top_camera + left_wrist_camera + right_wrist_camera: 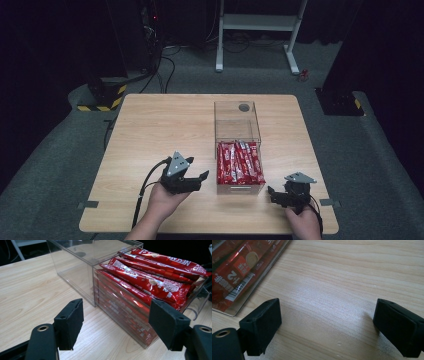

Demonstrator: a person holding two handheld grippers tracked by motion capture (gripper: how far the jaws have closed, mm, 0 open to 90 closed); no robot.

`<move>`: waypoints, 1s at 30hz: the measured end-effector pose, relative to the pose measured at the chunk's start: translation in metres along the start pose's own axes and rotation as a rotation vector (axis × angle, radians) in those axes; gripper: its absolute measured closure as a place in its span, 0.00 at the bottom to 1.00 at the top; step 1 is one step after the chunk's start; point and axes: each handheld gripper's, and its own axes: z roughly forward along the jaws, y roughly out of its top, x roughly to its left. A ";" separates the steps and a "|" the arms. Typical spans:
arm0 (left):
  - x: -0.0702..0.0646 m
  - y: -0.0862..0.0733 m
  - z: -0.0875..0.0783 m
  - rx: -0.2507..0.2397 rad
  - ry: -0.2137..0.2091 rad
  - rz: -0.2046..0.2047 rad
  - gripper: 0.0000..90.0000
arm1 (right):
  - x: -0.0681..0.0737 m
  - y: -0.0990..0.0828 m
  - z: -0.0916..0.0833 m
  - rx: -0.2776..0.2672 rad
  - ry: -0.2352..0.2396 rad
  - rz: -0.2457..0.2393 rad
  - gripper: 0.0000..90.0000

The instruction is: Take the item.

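High view: left gripper (199,178), jaws apart and empty, sits just left of red packets (239,163); packets run top-to-bottom; right gripper (273,194) likewise apart, lower right.

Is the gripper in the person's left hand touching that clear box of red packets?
Apart. In the left gripper view, bare table shows between the open jaws of the left gripper and the clear box; the high view also shows a gap.

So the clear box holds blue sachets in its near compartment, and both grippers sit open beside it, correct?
Not quite: the sachets are red, not blue, as the left gripper view shows. The rest stands: they fill the clear box's near compartment, with the left gripper and right gripper open beside it.
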 end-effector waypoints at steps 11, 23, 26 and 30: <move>-0.009 0.010 0.004 -0.007 -0.022 0.009 0.33 | -0.001 0.002 0.001 0.003 0.008 -0.006 0.09; -0.022 0.023 0.012 -0.026 -0.043 0.020 0.33 | -0.001 0.002 0.002 0.002 0.012 -0.011 0.09; -0.025 0.026 0.014 -0.025 -0.049 0.028 0.33 | -0.001 0.002 0.002 0.002 0.013 -0.011 0.09; -0.028 0.029 0.017 -0.027 -0.057 0.033 0.33 | -0.001 0.002 0.002 0.002 0.013 -0.012 0.09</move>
